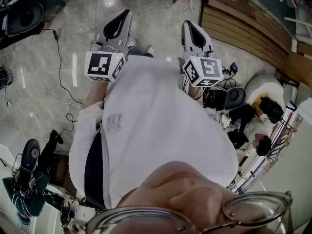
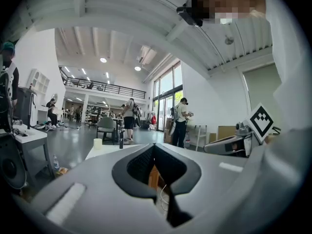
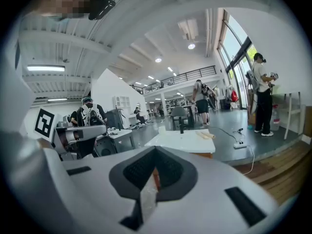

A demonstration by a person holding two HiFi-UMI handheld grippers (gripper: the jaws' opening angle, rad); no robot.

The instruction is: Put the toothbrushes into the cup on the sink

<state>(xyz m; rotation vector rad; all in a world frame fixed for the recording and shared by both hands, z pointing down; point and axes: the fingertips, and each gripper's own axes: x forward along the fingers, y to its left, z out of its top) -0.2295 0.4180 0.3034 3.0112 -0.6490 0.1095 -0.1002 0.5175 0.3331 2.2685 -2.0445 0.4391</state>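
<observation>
Toothbrushes and cup nowhere in sight; my left gripper (image 1: 126,14) and right gripper (image 1: 188,26) point outward, fingers (image 3: 178,172) closed, empty.

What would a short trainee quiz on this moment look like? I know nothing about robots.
1. True or false: the right gripper holds a toothbrush.
2. The shirt of the person holding the grippers is: A black, B white, C red.
3. In the left gripper view, what stands beside the dark bottle on the white table ahead?
Key: 1 false, its jaws are together with nothing between them. 2 B. 3 a pale cup.
</observation>
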